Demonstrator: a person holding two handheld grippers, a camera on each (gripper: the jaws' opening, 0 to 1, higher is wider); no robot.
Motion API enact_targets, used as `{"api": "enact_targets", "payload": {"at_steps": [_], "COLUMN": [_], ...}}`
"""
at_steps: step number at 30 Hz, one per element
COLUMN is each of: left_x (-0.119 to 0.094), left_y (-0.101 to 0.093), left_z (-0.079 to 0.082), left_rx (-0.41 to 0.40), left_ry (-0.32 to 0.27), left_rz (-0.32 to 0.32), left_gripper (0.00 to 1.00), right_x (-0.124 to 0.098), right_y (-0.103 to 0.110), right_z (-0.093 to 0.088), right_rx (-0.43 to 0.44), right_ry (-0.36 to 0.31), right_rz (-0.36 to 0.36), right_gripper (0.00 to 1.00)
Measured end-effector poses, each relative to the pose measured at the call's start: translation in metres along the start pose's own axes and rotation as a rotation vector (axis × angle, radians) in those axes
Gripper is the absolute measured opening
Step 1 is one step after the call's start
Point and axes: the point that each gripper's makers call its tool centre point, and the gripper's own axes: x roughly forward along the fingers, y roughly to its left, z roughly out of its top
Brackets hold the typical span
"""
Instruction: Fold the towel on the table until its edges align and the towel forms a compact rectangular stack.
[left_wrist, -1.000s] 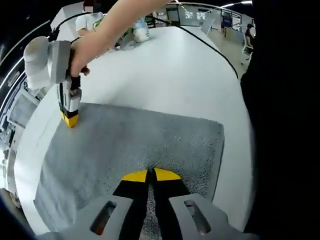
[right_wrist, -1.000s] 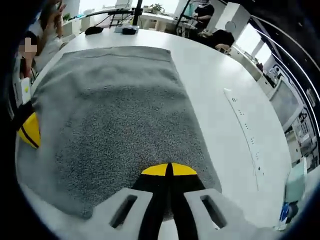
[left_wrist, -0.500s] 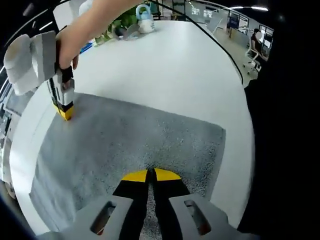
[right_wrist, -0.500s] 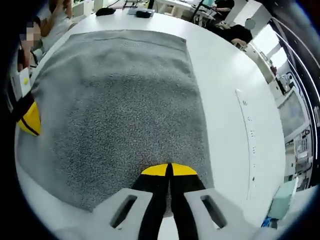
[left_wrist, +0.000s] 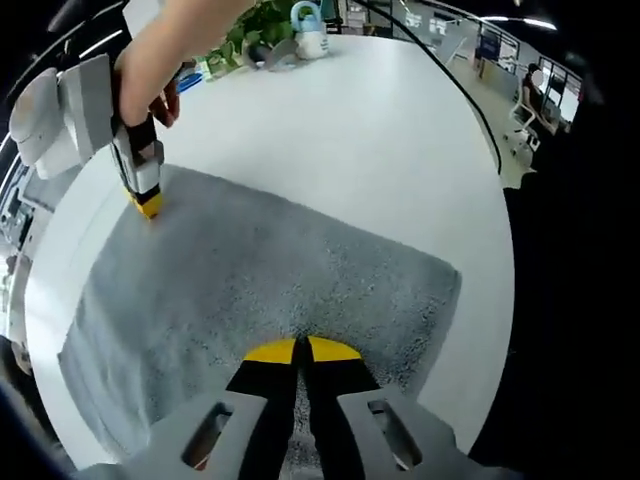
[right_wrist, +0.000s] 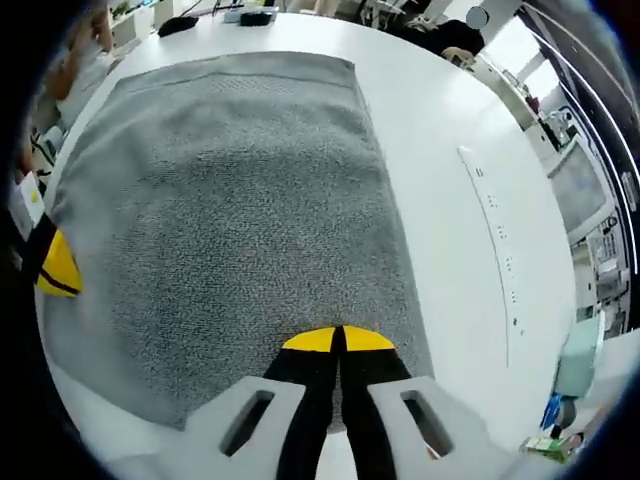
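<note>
A grey towel (left_wrist: 270, 270) lies spread flat on the white table (left_wrist: 350, 130). My left gripper (left_wrist: 303, 350) has its yellow tips pressed together on the towel's near edge. In the left gripper view a hand (left_wrist: 150, 70) holds the right gripper (left_wrist: 147, 205), whose tip rests on the towel's far left corner. In the right gripper view the towel (right_wrist: 230, 190) stretches away from the right gripper (right_wrist: 338, 340), shut at its near edge. The left gripper (right_wrist: 55, 270) touches the towel's left corner there.
A black cable (left_wrist: 440, 80) runs along the table's far right side. A bottle (left_wrist: 310, 18) and green plants (left_wrist: 255, 25) stand at the back. A marked strip (right_wrist: 495, 250) lies on the table right of the towel. Dark items (right_wrist: 250, 15) sit beyond the towel.
Both cameras have shifted a little, so the towel sits slightly differently in each view. The towel stays flat and both grippers remain shut at its corners.
</note>
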Motion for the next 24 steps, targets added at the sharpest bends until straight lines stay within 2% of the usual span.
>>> {"api": "enact_targets", "payload": {"at_steps": [3, 15, 21, 24], "left_x": [-0.002, -0.009, -0.012, -0.014], "left_y": [0.0, 0.001, 0.0, 0.001], "left_z": [-0.004, -0.017, -0.024, -0.027], "left_rx": [-0.005, -0.044, -0.043, -0.049], "left_ry": [0.004, -0.02, -0.011, -0.02], "left_rz": [0.005, 0.013, 0.014, 0.012], "left_gripper": [0.03, 0.02, 0.02, 0.02], "right_x": [-0.003, -0.008, -0.011, -0.013], "right_y": [0.003, 0.01, 0.016, 0.02], "right_z": [-0.008, -0.023, -0.028, -0.033], "right_rx": [0.075, 0.195, 0.253, 0.322], "right_ry": [0.022, 0.072, 0.133, 0.168], "right_rz": [0.021, 0.082, 0.13, 0.137], "right_gripper": [0.0, 0.0, 0.0, 0.0]}}
